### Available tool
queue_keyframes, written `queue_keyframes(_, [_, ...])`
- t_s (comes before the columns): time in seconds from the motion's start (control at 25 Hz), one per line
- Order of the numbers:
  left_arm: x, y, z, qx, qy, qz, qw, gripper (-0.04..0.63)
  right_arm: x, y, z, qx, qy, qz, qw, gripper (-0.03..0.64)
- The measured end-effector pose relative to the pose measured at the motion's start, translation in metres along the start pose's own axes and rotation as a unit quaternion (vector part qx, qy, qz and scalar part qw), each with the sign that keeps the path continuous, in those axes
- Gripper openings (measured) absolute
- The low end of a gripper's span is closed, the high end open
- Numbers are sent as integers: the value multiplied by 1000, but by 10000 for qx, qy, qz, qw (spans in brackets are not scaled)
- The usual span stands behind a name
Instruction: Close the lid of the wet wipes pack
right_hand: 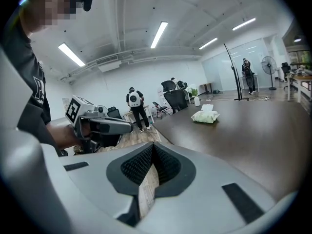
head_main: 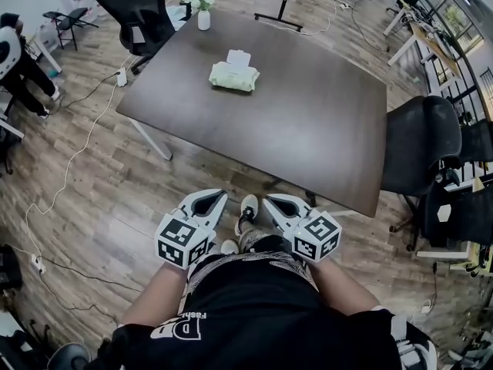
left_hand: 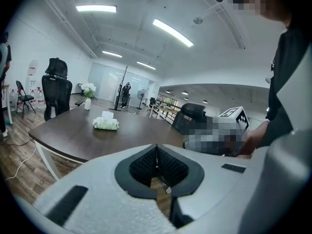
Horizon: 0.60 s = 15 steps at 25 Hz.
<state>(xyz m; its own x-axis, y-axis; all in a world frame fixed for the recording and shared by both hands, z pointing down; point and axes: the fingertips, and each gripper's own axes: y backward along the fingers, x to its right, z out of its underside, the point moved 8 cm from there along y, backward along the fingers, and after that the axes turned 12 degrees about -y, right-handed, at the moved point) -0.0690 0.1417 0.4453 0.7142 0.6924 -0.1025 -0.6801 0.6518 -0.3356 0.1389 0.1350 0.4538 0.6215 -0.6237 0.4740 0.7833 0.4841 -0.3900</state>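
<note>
There is one wipes pack [head_main: 233, 75]. It lies on the dark surface [head_main: 308, 129], in the far half, and its one white lid [head_main: 239, 57] stands open at the far edge of the pack. One white vase [head_main: 202, 15] with flowers stands near the far corner, apart from the pack.

Two tools are in view. The left tool [head_main: 218, 197] and the right tool [head_main: 271, 202] are side by side close to the person's body, over the wood floor [head_main: 100, 199], before the near edge of the surface and well apart from the pack. Both tools have their jaws together, with nothing between them.

Two black chairs stand at the surface: one [head_main: 142, 10] at the far left corner, one [head_main: 420, 141] at the right side.
</note>
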Motion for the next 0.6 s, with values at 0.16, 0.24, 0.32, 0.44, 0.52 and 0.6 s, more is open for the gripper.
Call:
queue_keyframes(0.16, [-19, -11, -8, -7, 182, -83, 9998, 19, 14, -15, -20, 77, -27, -77, 9999, 5])
queue_keyframes(0.24, [-27, -20, -16, -12, 114, -103, 9999, 18, 22, -21, -31, 123, -28, -113, 9999, 5])
queue_keyframes(0.32, [-37, -30, -23, -15, 59, -131, 9999, 18, 32, -28, -41, 147, -33, -140, 9998, 5])
queue_keyframes(0.44, [-51, -46, -33, -58, 26, -146, 9999, 18, 50, -38, -55, 153, -59, -159, 9997, 5])
queue_keyframes(0.52, [-60, -57, -39, -107, 4, -134, 9999, 18, 61, -45, -65, 144, -74, -171, 9997, 5])
queue_keyframes(0.6, [-69, -67, -44, -144, -2, -153, 9998, 18, 72, -51, -75, 130, -83, -190, 9997, 5])
